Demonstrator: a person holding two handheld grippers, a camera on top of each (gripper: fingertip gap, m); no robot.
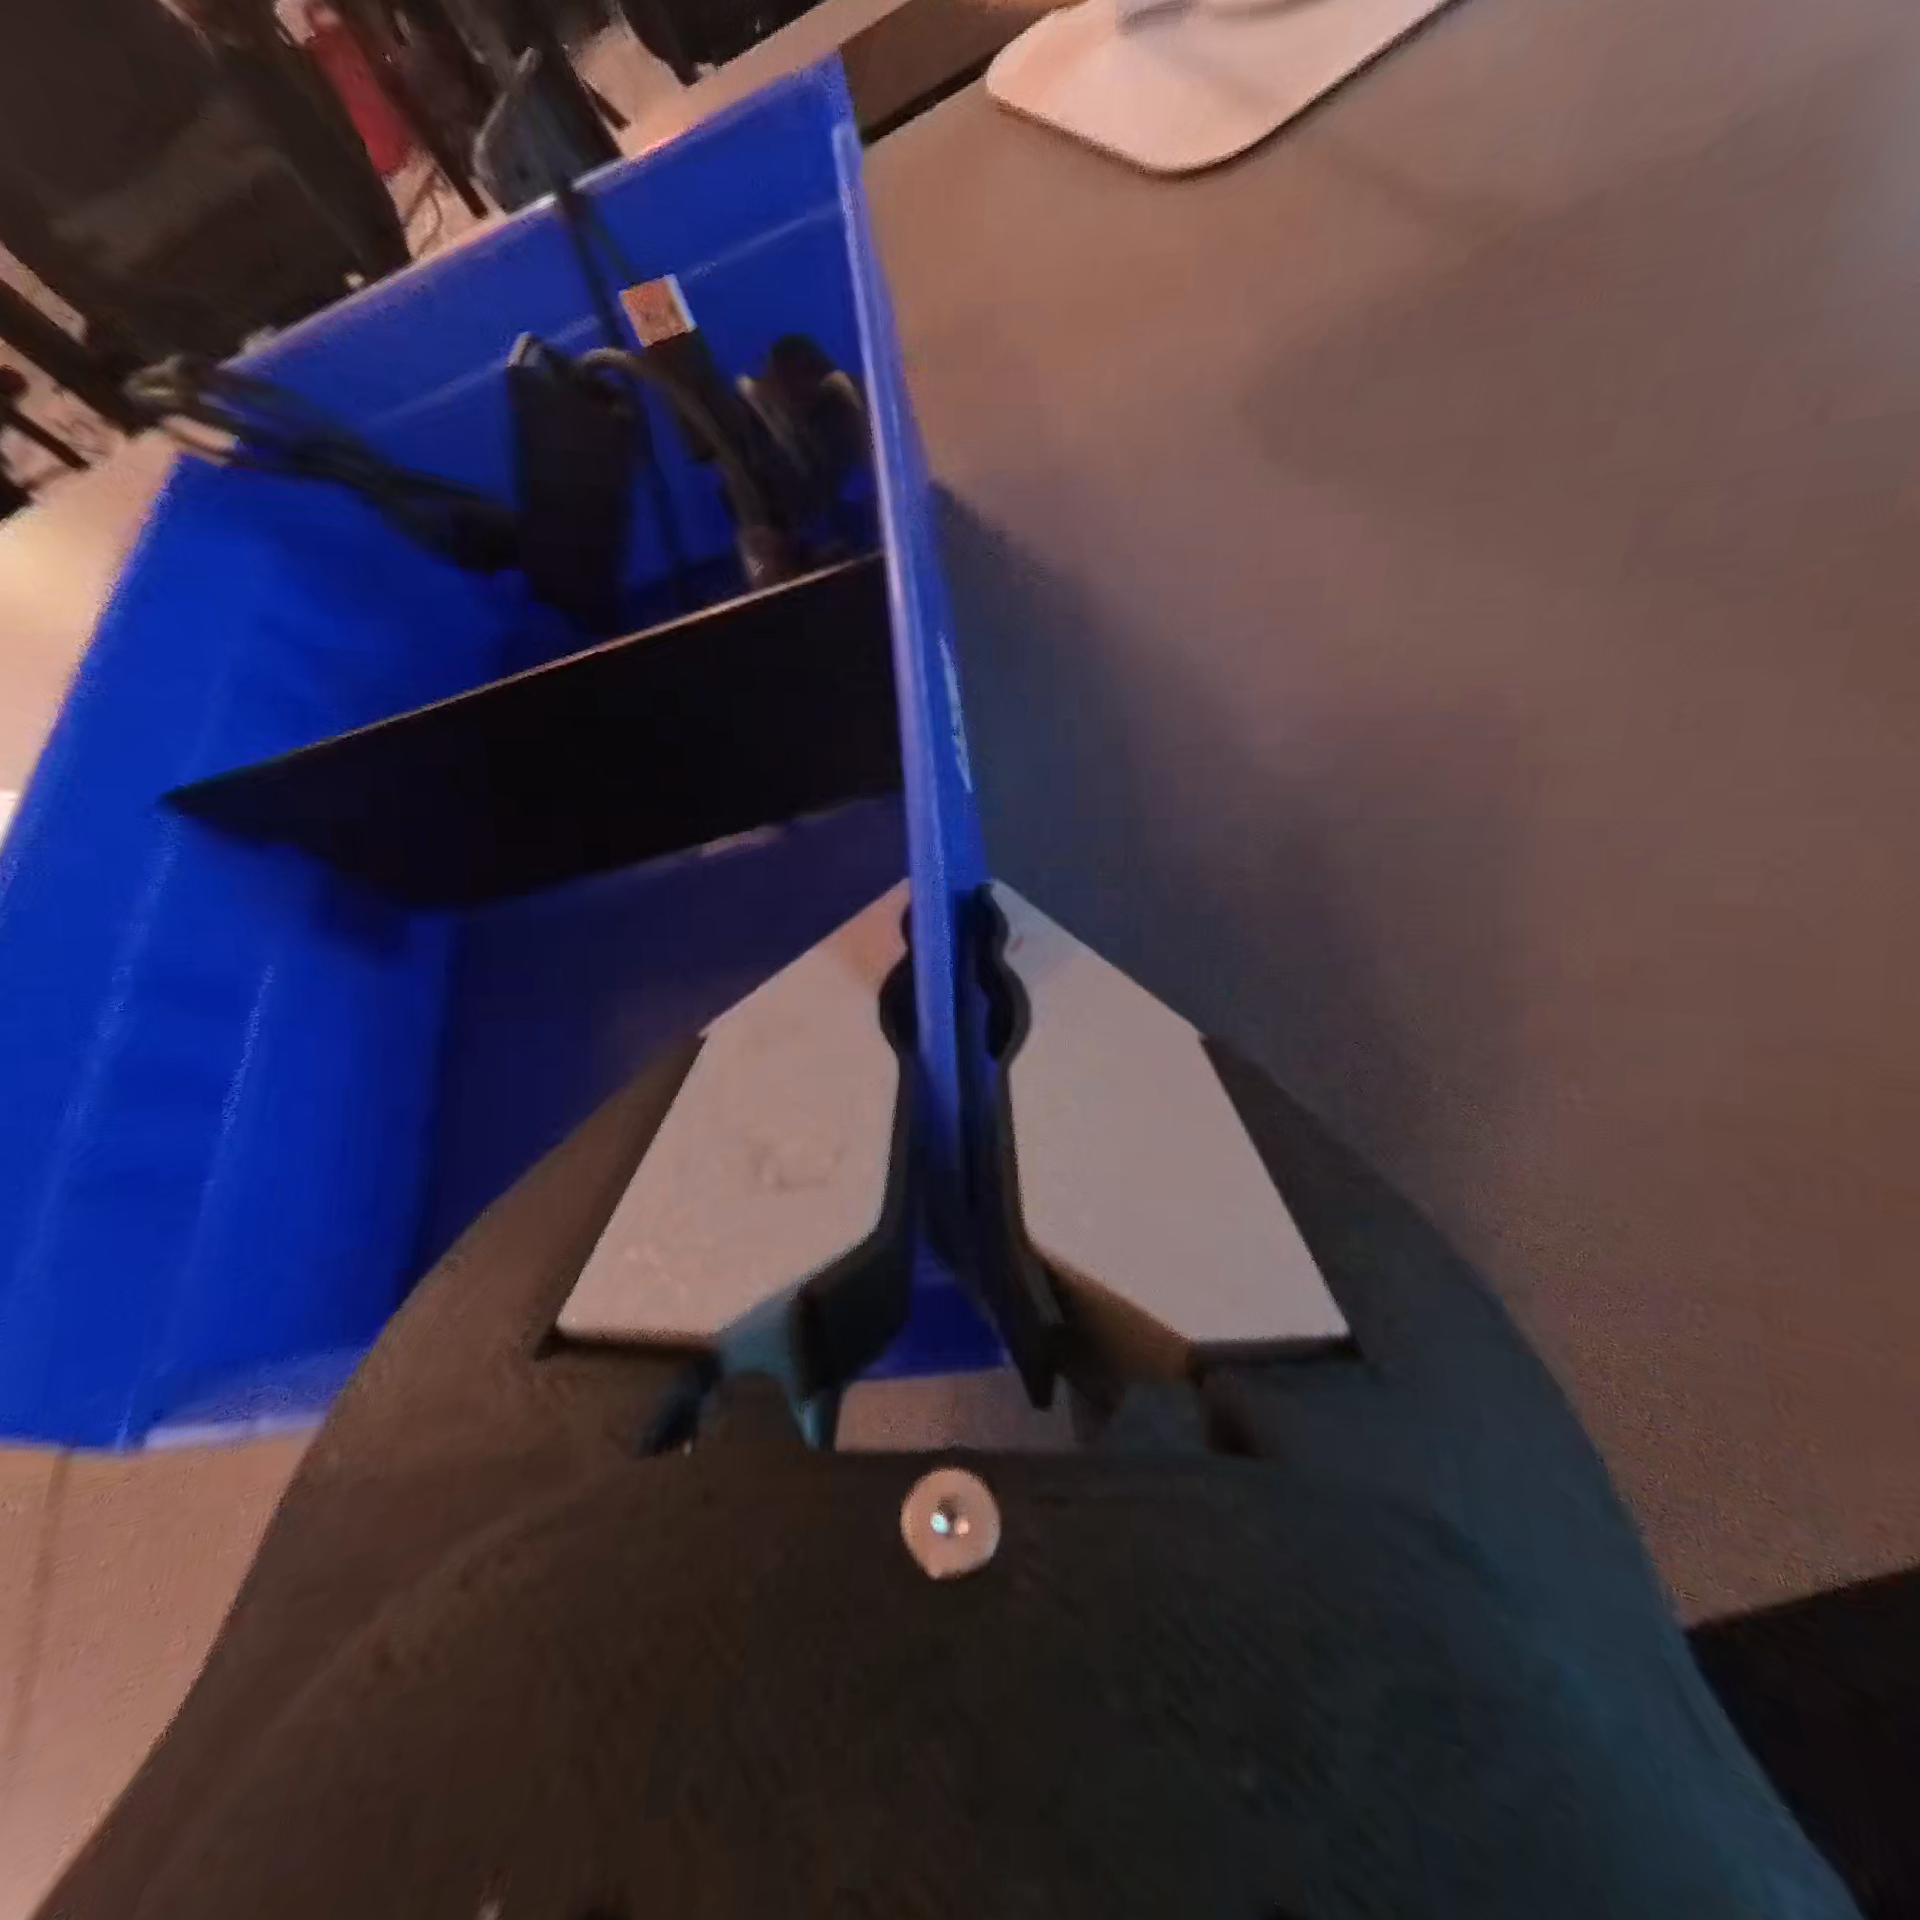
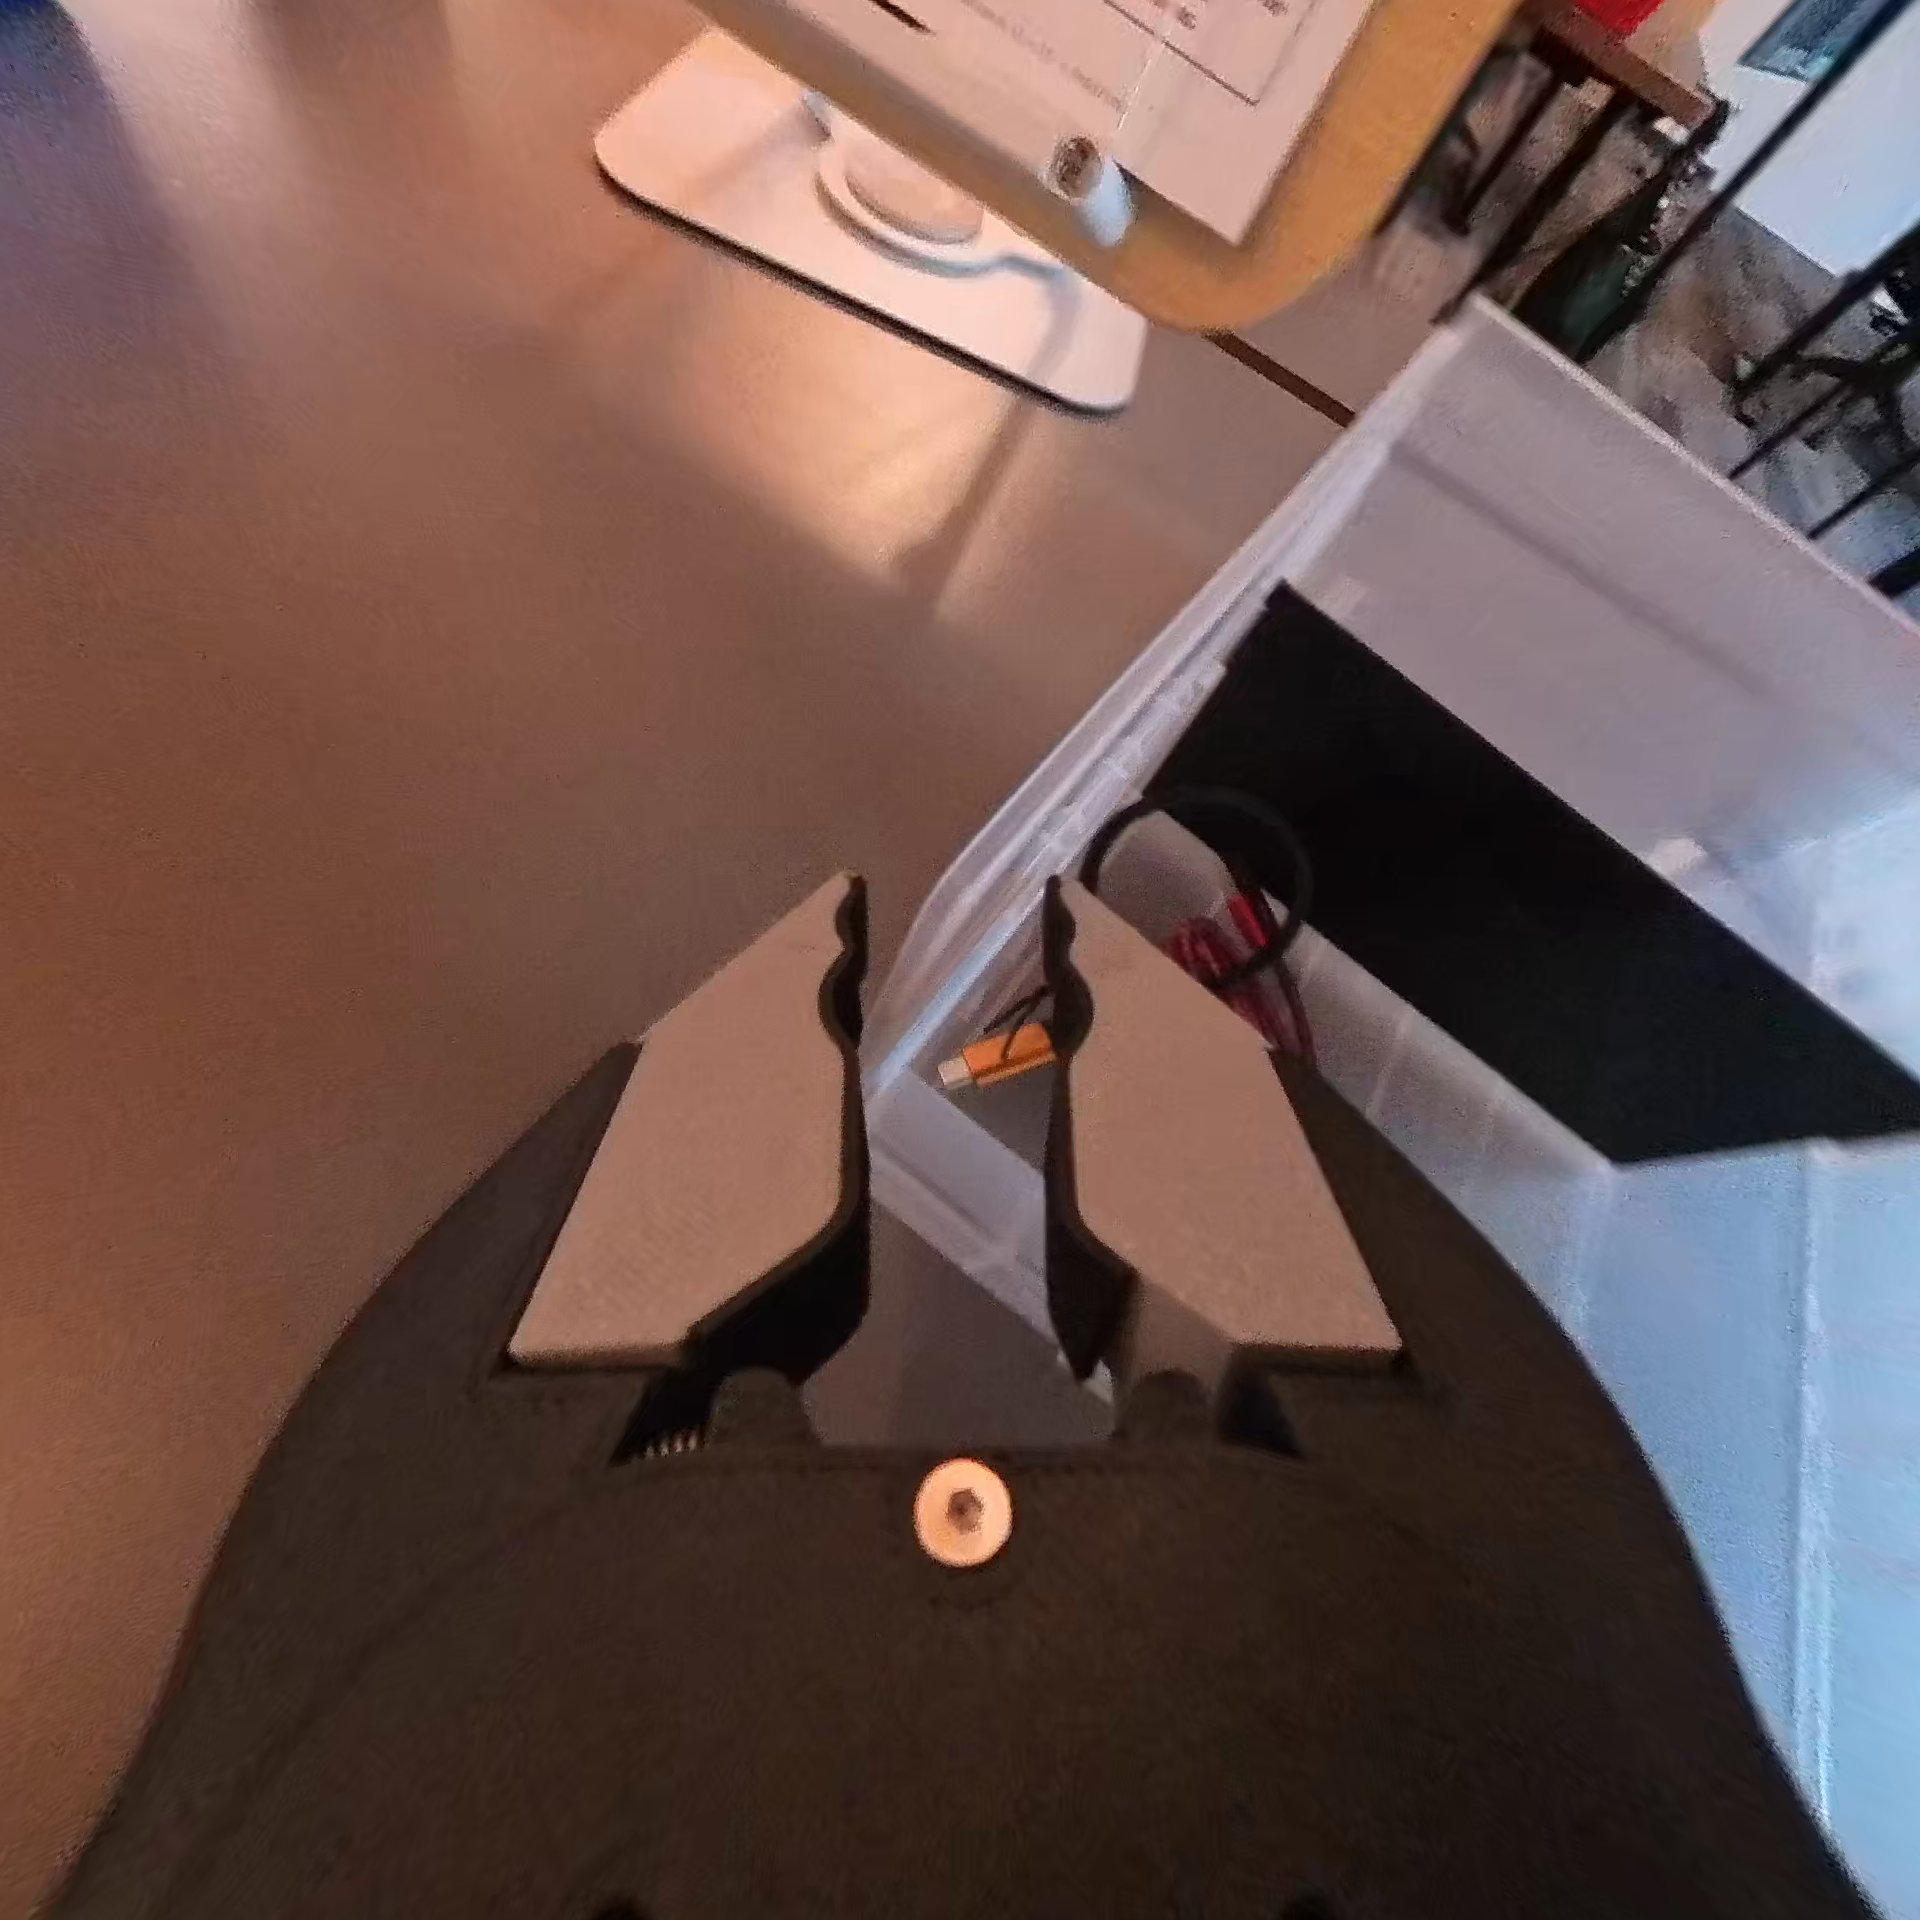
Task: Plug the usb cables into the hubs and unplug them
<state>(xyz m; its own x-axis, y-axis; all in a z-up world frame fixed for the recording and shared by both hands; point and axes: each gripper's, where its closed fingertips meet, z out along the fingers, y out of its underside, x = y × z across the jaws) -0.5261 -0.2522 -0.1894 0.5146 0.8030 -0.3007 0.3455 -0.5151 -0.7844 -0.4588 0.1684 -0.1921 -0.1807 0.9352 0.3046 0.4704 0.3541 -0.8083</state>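
My left gripper is shut on the right side wall of a blue plastic bin, pinching the thin wall between its fingers. The far compartment of the bin, behind a black divider, holds several black cables and hubs; one cable carries an orange tag. My right gripper is open and empty, its fingers straddling the near wall of a clear plastic bin. Inside that bin lie an orange USB plug, a red cable bundle and a looped black cable.
A black divider crosses the clear bin. A white stand base with a tan-framed board stands at the far side of the brown table; the base also shows in the left wrist view. Dark furniture stands beyond the table. Left tips to right tips: about 40 cm.
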